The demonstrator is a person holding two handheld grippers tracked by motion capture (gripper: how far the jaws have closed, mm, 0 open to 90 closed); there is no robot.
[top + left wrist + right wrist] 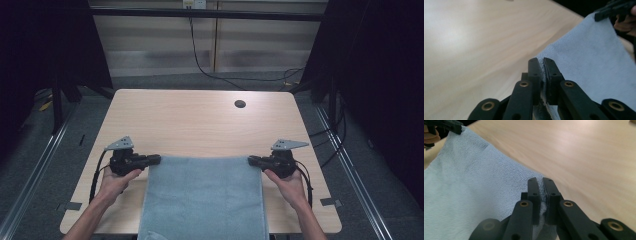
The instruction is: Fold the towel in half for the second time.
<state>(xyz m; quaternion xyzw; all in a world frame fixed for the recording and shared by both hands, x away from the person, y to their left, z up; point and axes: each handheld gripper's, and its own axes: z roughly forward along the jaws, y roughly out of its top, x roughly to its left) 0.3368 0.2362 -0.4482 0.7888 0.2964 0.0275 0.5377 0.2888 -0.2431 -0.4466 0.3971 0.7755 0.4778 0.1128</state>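
Wooden table (200, 120) | left tool (156, 159), right tool (252, 160) each clamp blue towel (205, 195) corners

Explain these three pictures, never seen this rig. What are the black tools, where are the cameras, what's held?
No robot here: a person holds a black two-jaw hand gripper in each hand. The high view looks down from above the person's side onto the light wooden table. There the left gripper and right gripper each pinch a far corner of the light blue terry towel, stretched between them; its near end hangs over the table edge. The other two pictures come from cameras riding on each gripper, looking along its jaws. Both show the jaws closed on the towel's edge, with the other gripper at the far corner.
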